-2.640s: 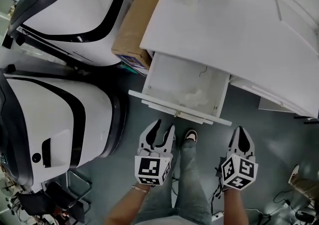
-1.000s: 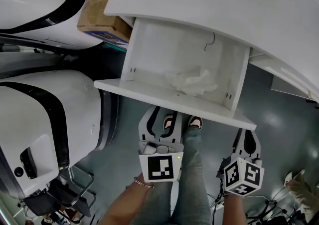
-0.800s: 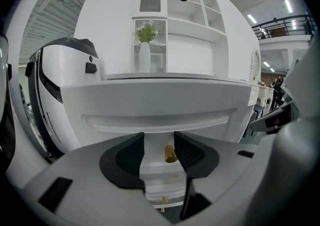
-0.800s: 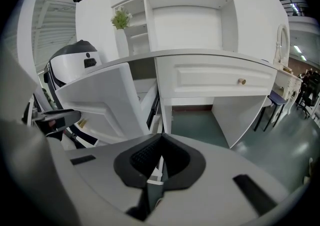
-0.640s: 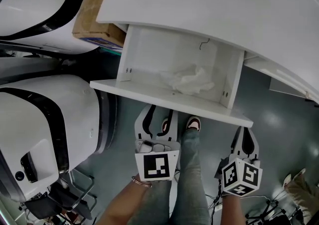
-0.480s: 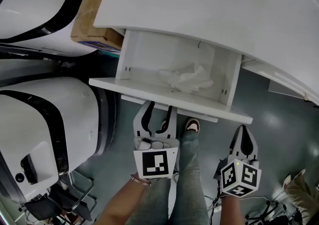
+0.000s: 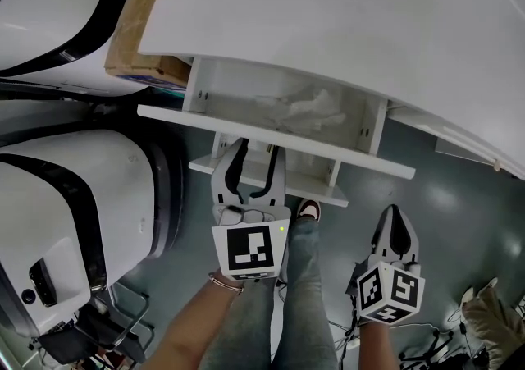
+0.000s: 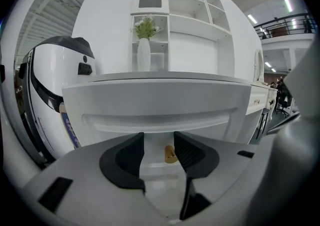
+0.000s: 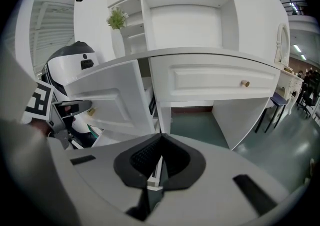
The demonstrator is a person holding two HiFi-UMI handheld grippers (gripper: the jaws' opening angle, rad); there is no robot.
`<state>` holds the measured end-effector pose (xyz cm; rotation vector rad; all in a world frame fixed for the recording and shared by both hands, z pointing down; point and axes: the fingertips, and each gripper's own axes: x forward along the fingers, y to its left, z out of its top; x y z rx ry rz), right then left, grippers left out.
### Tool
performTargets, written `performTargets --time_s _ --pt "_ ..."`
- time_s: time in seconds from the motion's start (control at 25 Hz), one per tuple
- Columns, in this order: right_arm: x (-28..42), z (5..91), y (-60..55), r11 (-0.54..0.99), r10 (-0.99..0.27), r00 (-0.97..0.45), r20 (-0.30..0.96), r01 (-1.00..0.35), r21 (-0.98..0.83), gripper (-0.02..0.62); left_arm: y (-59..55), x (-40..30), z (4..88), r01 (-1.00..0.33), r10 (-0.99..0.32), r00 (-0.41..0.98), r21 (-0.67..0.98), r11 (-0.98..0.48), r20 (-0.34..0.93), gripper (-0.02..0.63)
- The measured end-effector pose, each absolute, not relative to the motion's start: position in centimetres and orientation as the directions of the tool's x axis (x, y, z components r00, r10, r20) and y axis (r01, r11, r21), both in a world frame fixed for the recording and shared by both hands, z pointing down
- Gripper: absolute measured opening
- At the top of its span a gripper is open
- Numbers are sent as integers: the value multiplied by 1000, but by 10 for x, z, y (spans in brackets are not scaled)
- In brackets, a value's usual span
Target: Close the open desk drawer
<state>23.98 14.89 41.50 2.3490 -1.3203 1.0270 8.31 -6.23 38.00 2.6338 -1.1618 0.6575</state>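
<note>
Head view: drawer (image 7: pixel 246 124) stands out from under the desk (image 7: pixel 328 24). Left gripper (image 7: pixel 257 151) has its jaws spread, tips at the drawer front — contact unclear, knob hidden. Right gripper (image 7: pixel 395 212) sits low right, well apart.
Left gripper view: brass knob (image 8: pixel 170 154) lies between the spread jaws, ungripped.
Right gripper view: jaws together, empty — drawer at left, partly cut off.

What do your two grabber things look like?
The left gripper and right gripper are pale grey with black pads. Each is topped by a white cube printed with black square markers. A thin bracelet circles the left wrist.
</note>
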Motion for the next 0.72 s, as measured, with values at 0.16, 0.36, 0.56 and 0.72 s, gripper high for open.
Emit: performTargets --time_s 0.16,0.36,0.56,0.72 --pt "245 417 150 -552 -636 334 695 -827 -107 6 -76 97 379 -737 -661 601 -7 -676 449 190" --pt "249 418 147 -553 -635 332 698 -826 -110 6 -92 109 378 -729 -670 616 -22 -684 415 190" --pt "256 418 144 -551 -635 330 699 -827 -110 8 -104 120 377 -731 -677 616 -28 -682 403 190" --pt "262 419 144 -552 -632 333 700 -827 -105 6 -114 128 376 -734 -679 617 -21 -679 396 190"
